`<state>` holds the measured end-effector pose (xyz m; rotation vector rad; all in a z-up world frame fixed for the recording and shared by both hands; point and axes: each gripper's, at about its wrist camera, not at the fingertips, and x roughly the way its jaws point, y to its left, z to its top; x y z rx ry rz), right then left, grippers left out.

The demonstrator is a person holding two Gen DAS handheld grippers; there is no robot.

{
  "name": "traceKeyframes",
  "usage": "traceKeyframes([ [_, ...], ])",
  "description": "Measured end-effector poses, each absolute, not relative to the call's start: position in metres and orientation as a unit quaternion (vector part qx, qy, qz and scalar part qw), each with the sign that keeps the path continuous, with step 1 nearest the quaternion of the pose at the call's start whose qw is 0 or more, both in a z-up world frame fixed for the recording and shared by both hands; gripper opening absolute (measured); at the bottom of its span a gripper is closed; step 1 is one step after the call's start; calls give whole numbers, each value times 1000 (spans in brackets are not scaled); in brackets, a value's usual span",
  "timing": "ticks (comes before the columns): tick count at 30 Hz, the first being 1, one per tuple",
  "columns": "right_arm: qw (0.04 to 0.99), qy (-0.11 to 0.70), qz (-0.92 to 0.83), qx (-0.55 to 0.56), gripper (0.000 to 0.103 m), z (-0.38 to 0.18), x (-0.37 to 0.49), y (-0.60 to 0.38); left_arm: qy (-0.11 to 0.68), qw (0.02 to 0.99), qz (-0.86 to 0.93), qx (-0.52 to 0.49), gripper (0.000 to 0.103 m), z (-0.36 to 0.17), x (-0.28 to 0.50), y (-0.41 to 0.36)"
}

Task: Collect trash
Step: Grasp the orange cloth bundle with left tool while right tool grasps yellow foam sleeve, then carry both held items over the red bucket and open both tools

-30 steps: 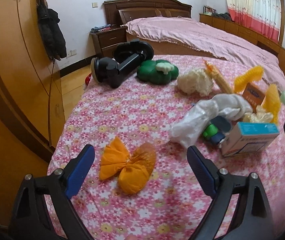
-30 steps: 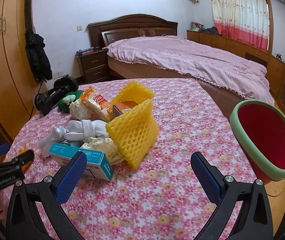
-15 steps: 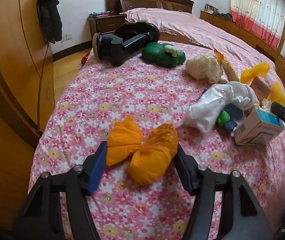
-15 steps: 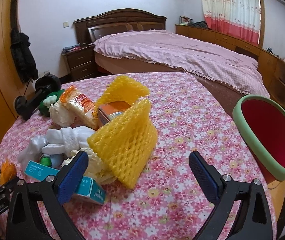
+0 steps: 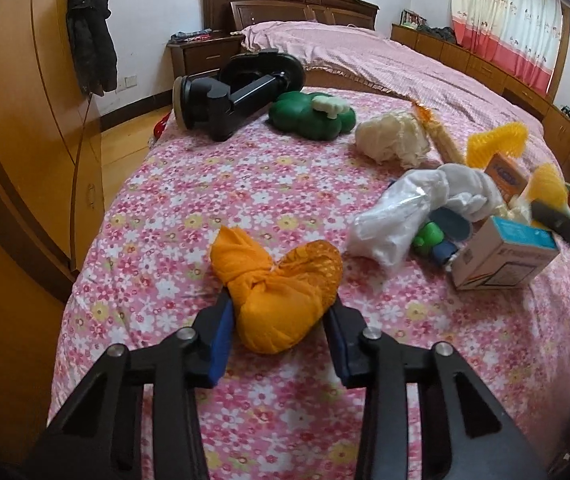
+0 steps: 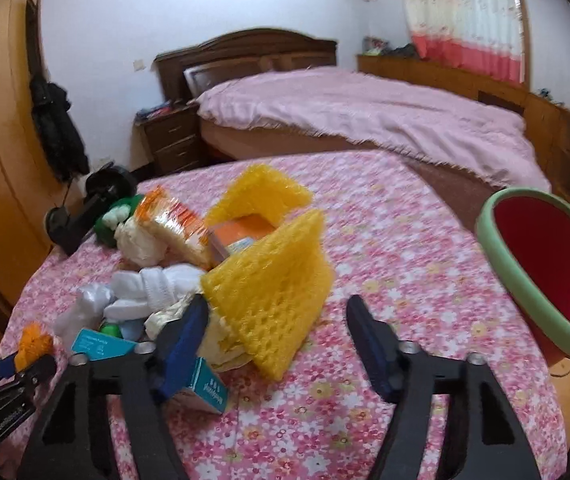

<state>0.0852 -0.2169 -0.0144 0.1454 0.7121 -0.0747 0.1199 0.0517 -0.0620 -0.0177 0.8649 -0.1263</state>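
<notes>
So the left gripper (image 5: pixel 277 332) is closing, both pads squeezing the orange cloth bundle (image 5: pixel 275 284) on the flowery bench (image 5: pixel 213 184). Right gripper (image 6: pixel 277 332) is closing around the yellow foam net (image 6: pixel 273 292), right pad not touching. Red bin (image 6: pixel 545 276) sits nearby.

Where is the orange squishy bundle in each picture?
Left wrist view: the orange bundle sits low in the middle, between the closing left tool pads.
Right wrist view: it peeks out at the far lower left, small.
Shared landmark: the teal-and-white box.
</notes>
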Motion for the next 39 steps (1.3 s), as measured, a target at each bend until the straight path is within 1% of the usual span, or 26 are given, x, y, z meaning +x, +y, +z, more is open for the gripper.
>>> traceKeyframes([
  [1, 929, 361, -25, 76, 49, -18, 89, -218, 417, 907, -63, -14, 41, -60, 119, 50],
  [3, 919, 380, -11, 102, 46, -24, 92, -223, 416, 907, -65, -19, 41, -58, 118, 47],
  [6, 917, 381, 1, 119, 40, -23, 89, -228, 409, 910, -64, -15, 41, -50, 114, 41],
  [11, 925, 360, 12, 125, 39, -10, 75, -237, 392, 917, -71, -17, 41, -34, 107, 30],
  [14, 924, 359, 15, 134, 35, -7, 73, -245, 387, 918, -78, -21, 41, -26, 104, 24],
  [16, 924, 357, 15, 136, 28, -6, 72, -249, 383, 920, -83, -19, 41, -20, 102, 18],
  [18, 927, 351, 11, 129, 12, -4, 70, -251, 381, 920, -91, -19, 41, -15, 100, 11],
  [21, 928, 350, 14, 130, 11, -3, 68, -256, 380, 919, -103, -19, 41, -10, 99, 1],
  [27, 943, 313, 14, 110, 10, 19, 43, -264, 374, 917, -135, -12, 40, 4, 98, -28],
  [39, 959, 261, -34, 107, 10, 57, -4, -324, 347, 917, -196, 26, 40, 29, 98, -119],
])
